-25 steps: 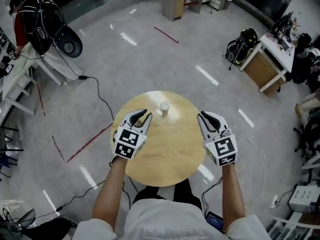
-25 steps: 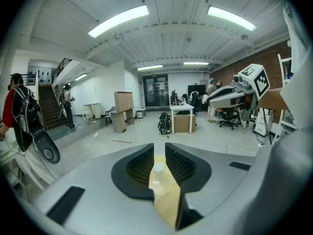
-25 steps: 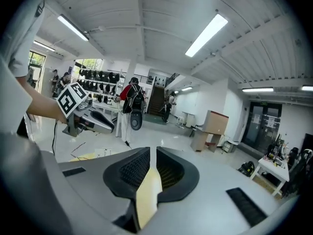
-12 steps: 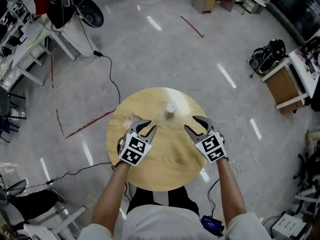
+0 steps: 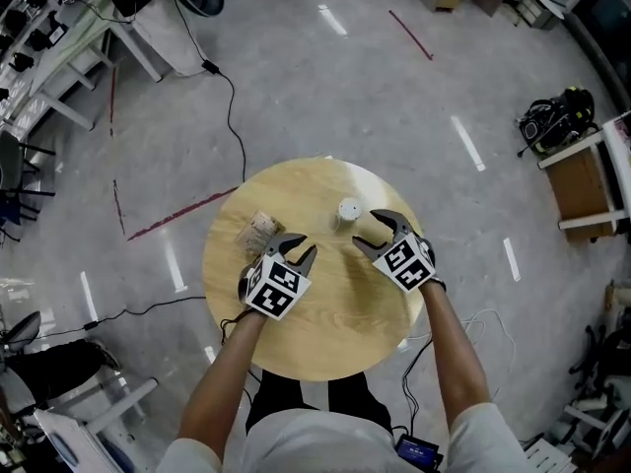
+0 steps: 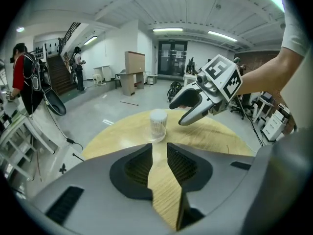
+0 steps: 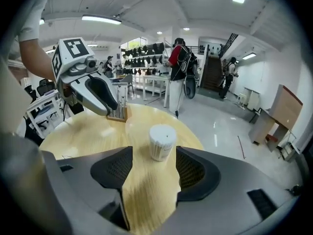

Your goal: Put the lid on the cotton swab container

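Note:
The cotton swab container (image 5: 349, 210), a small clear tub with a white top, stands upright on the round wooden table (image 5: 325, 333). My right gripper (image 5: 367, 231) is just right of it. Its jaws are opening wide, and the container (image 7: 162, 142) stands just beyond the tips of the right gripper (image 7: 153, 153), in line with the gap and untouched. My left gripper (image 5: 301, 246) sits further left with a narrow gap and nothing in it. From the left gripper (image 6: 159, 146) the container (image 6: 158, 124) is straight ahead, with the right gripper (image 6: 195, 106) beside it. I see no separate lid.
A small wooden holder (image 5: 258, 231) with upright sticks (image 7: 117, 112) stands on the table's left side, beside my left gripper. Cables (image 5: 232, 97) run over the grey floor around the table. People stand far off by racks and stairs (image 7: 182, 62).
Both grippers have moved forward toward the container. The right jaws have gone from nearly shut to wide. The wooden holder has come into view beside the left gripper.

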The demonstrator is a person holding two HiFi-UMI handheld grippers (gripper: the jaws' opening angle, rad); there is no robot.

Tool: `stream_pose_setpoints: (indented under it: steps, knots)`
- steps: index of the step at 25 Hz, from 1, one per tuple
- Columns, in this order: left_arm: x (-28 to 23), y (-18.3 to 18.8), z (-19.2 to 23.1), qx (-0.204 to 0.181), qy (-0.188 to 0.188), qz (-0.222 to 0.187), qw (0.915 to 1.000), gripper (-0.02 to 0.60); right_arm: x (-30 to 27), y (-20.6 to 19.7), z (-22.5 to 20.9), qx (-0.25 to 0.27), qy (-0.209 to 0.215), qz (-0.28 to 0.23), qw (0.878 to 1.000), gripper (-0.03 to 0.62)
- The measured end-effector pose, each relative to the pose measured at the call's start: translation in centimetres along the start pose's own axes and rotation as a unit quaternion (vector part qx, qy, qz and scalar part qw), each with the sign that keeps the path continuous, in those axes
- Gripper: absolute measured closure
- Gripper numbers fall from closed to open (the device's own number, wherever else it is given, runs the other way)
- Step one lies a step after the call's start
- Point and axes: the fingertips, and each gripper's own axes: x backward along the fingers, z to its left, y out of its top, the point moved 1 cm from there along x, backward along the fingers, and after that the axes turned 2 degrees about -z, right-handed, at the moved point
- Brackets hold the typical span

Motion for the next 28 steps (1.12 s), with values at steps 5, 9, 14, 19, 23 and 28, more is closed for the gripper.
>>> stream_pose_setpoints:
  steps: [5, 9, 14, 19, 23, 28]
  knots:
    - [-2.4, -1.7, 0.1, 0.014, -0.005, 0.016, 0.9998, 0.465, -3.3, -1.6, -0.7, 0.027, 0.010, 0.026, 0.999, 0.299]
    - [-3.8, -2.3, 0.6, 0.032, -0.007, 0.015, 0.9993, 0.463, -4.7, -1.8, -1.1, 0.039, 0.012, 0.028, 0.999, 0.299]
    - [-5.0, -2.3, 0.7, 0.046, -0.011, 0.004, 0.9989, 0.463, -6.1, -1.6, -1.0, 0.047, 0.016, 0.020, 0.999, 0.299]
    - [-5.4, -1.3, 0.7, 0.047, -0.014, -0.009, 0.9988, 0.463, -6.4, -1.3, -1.5, 0.047, 0.013, 0.009, 0.999, 0.322]
    - [-5.0, -1.3, 0.5, 0.045, -0.018, -0.011, 0.9988, 0.463, -6.6, -1.3, -1.3, 0.047, 0.012, 0.006, 0.999, 0.332]
    - [-4.1, 0.0, 0.3, 0.040, -0.021, -0.023, 0.9987, 0.465, -6.6, -1.2, -1.4, 0.049, 0.011, 0.007, 0.999, 0.333]
